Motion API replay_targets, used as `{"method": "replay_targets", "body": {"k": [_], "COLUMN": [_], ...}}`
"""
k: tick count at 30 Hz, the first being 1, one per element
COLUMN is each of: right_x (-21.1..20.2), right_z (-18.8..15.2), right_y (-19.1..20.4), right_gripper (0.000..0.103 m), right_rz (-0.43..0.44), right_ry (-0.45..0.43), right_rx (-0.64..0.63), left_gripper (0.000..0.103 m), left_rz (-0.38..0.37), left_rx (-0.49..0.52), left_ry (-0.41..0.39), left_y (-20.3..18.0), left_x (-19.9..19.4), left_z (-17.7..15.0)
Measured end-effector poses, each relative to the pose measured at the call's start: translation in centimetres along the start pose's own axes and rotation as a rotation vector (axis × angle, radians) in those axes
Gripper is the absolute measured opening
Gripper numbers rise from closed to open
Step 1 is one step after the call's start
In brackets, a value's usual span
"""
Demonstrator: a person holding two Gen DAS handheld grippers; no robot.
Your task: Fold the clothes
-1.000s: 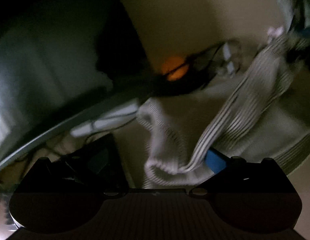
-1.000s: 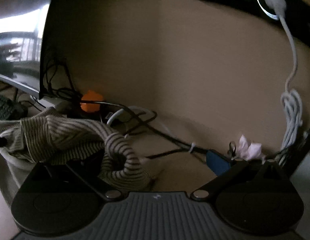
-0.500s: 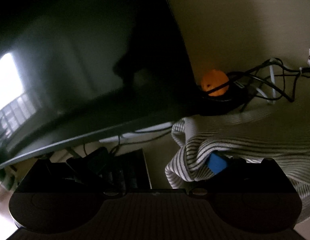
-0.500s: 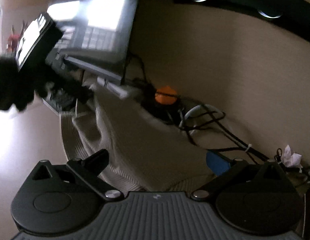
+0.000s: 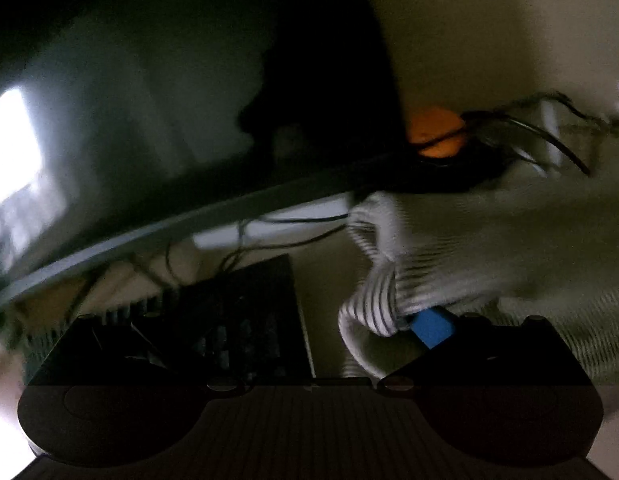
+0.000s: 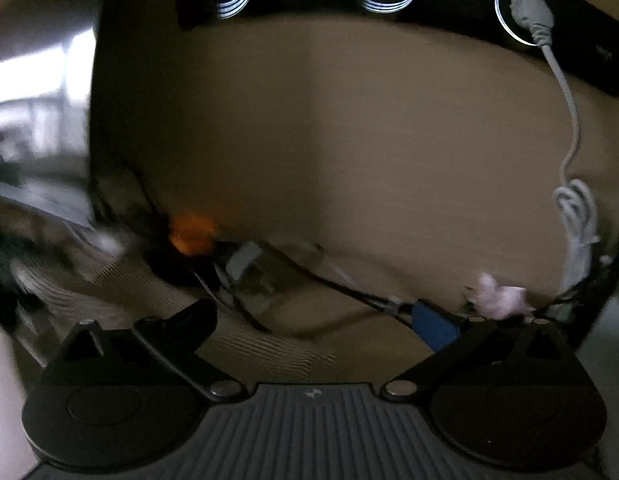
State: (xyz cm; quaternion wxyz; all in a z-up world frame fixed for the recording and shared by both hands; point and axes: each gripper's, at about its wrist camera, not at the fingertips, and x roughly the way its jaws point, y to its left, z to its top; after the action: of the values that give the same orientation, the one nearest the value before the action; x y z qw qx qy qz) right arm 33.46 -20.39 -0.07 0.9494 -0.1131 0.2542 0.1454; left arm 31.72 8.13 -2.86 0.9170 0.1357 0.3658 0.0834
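Left hand-held gripper (image 5: 309, 328): fingers stand apart; blue pad (image 5: 433, 326) of one finger touches a bunched striped edge of the garment (image 5: 489, 248), but a clamp on it is not seen; other finger is dark over the keyboard (image 5: 249, 312). Garment is pale w/ thin dark stripes; it lies on the bench (image 5: 325, 304) just beside the keyboard and spreads to the right side of the left view. Behind these a monitor (image 5: 149, 100) leans over, w/ cables under its lower edge; farther, an orange ball (image 5: 435, 132) near black cables, then the wall.

Right hand-held gripper (image 6: 315, 320): fingers wide apart, nothing between them; below lies the same garment (image 6: 121, 292), flat, blurred. Beyond it a tangle of cables and the orange ball (image 6: 191, 232); to the right a small pink thing (image 6: 499, 294), too blurred to tell; a white cable (image 6: 569, 120) hangs from a black strip on the wall.
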Motion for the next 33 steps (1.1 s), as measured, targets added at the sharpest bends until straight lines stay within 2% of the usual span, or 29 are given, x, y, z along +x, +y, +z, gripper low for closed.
{"method": "replay_targets", "body": {"k": [2,3,6,8,10,12,14,19,21,23,27,31,33], "right_x": [0.8,0.9,-1.9,-3.3,-3.0,-2.0,-1.2,-1.3,-1.3,-0.9,-0.1,-0.1,-0.4], "right_z": [-0.9,-1.3,-1.4,-1.1,-1.2,-2.1,-2.5,0.0,0.3,0.1,-2.4,-3.6,-3.4], "right_y": [0.3,0.3,0.0,0.9,3.1,5.1,5.8,1.3,-0.2,-0.3,2.2,5.0,5.6], "right_gripper": [0.103,0.103,0.103,0.103,0.103,0.103,0.103,0.103,0.103,0.103,0.103,0.103,0.103], "right_rz": [0.019,0.037,0.191,0.309,0.346,0.303,0.203,0.028,-0.018,-0.023,0.044,0.017,0.055], "right_ry": [0.067,0.084,-0.004,-0.031,0.009,0.044,0.041,-0.025,-0.041,-0.017,0.057,0.047,0.046], "right_rx": [-0.046,-0.053,-0.014,-0.070,-0.192,-0.293,-0.313,-0.015,0.039,0.028,-0.127,-0.296,-0.358], "left_gripper": [0.103,0.103,0.103,0.103,0.103,0.103,0.103,0.103,0.103,0.103,0.103,0.103,0.103], "left_rz": [0.000,0.009,0.023,0.028,0.033,0.038,0.049,0.041,0.034,0.035,0.040,0.040,0.041], "left_rx": [-0.057,-0.053,-0.016,-0.019,-0.022,-0.035,-0.035,-0.050,-0.055,-0.055,-0.056,-0.062,-0.065], "left_ry": [0.001,-0.010,-0.026,-0.036,-0.046,-0.054,-0.066,-0.072,-0.072,-0.069,-0.063,-0.058,-0.056], "left_y": [0.7,0.6,0.2,0.2,0.1,0.2,0.4,0.9,1.0,0.7,0.6,0.7,0.7], "left_x": [0.0,-0.1,-0.5,-0.6,-0.8,-1.0,-1.4,-1.6,-1.6,-1.3,-0.7,-0.4,-0.4], "left_z": [0.4,0.7,1.3,1.8,2.3,2.7,3.0,3.0,3.0,3.1,3.1,3.1,3.2]}}
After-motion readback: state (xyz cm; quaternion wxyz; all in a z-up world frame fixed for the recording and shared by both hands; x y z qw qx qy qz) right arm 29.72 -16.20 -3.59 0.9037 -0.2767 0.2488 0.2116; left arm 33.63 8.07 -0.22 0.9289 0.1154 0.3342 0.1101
